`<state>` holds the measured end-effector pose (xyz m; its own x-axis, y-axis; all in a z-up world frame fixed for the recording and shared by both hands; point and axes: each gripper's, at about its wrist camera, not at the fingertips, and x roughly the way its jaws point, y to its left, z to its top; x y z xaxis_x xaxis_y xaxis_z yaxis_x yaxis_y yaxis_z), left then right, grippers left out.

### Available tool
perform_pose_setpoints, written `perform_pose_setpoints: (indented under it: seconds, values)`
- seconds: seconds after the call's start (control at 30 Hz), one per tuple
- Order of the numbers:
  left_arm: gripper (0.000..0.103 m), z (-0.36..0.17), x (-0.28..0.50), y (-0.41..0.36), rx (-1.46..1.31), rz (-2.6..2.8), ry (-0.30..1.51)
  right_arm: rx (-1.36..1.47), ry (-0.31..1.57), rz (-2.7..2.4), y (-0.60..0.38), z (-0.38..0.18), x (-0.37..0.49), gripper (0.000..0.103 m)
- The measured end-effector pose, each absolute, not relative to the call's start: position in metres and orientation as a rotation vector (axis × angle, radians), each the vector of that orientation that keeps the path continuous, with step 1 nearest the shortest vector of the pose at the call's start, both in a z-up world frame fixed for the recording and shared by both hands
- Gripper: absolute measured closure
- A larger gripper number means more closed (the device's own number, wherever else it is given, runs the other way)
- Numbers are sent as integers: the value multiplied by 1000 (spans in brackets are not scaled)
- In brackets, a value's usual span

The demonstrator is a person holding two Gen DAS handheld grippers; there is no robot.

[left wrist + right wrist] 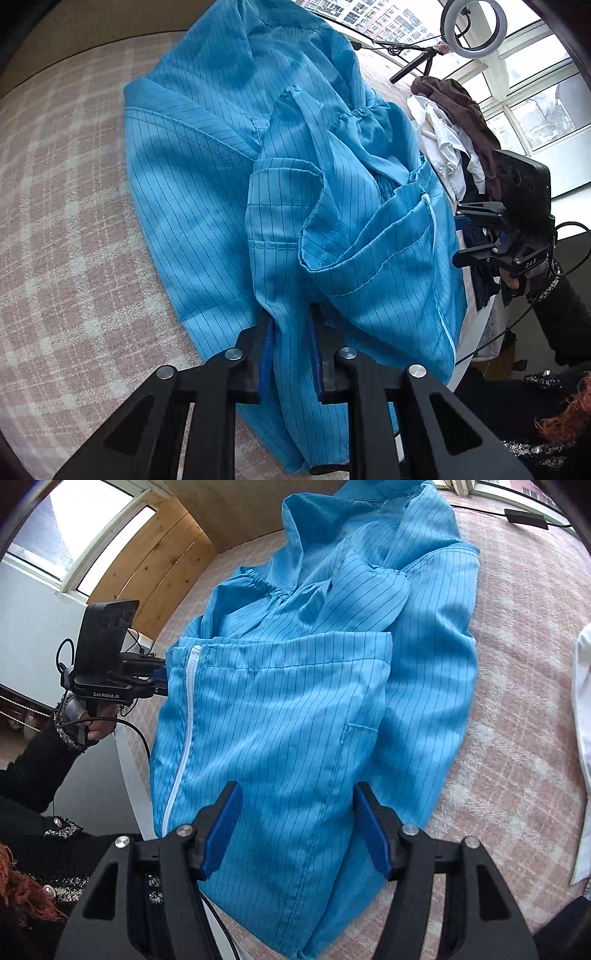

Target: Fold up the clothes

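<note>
A blue pinstriped jacket (207, 206) with a white zipper (184, 734) lies crumpled and partly folded on a pink plaid cover (55, 229). My left gripper (291, 332) is shut on a bunch of the jacket's fabric near its lower edge. In the right wrist view the left gripper (160, 683) bites the jacket's corner beside the zipper top. My right gripper (297, 812) stands open, its blue pads (221, 830) wide apart over the jacket's (295, 701) front panel, pinching nothing. In the left wrist view the right gripper (474, 236) is open at the jacket's right edge.
A pile of brown and white clothes (454, 125) sits behind the right gripper, under a ring light (470, 27) by the windows. A white garment (583, 746) lies at the right on the cover (517, 757). The cover's edge runs near the person's dark sleeve (33, 768).
</note>
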<state>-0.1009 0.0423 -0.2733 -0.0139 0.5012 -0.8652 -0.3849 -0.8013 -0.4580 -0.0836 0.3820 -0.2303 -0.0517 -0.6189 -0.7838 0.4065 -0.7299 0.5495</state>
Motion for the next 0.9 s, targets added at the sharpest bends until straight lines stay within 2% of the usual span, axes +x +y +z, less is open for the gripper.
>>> perform_pose_setpoints:
  seconds: [0.03, 0.1, 0.13, 0.3, 0.4, 0.5, 0.57, 0.7, 0.77, 0.9]
  values:
    - [97, -274, -101, 41, -1669, 1876, -133, 1513, -235, -1851, 382, -230, -83, 48]
    - [100, -272, -100, 37, -1671, 1877, -162, 1507, -248, -1839, 383, -229, -82, 87]
    - [101, -269, -99, 35, -1664, 1889, -162, 1510, -263, -1833, 383, -228, -82, 90]
    - [102, -246, -89, 22, -1629, 1919, -199, 1460, -316, -1853, 395, -213, -78, 96]
    - [102, -235, -81, 0, -1654, 1936, -308, 1431, -362, -1892, 405, -199, -69, 98]
    - [100, -241, -69, -18, -1702, 1938, -408, 1457, -390, -1961, 424, -198, -61, 98]
    - [97, -266, -70, -12, -1752, 1904, -434, 1527, -346, -1970, 426, -211, -61, 97]
    - [97, -291, -75, -3, -1801, 1882, -410, 1595, -210, -1968, 412, -224, -63, 95]
    - [98, -297, -76, 1, -1811, 1877, -392, 1607, -234, -1957, 415, -221, -64, 95]
    - [99, -273, -65, 4, -1732, 1887, -344, 1563, -274, -1914, 420, -204, -56, 96]
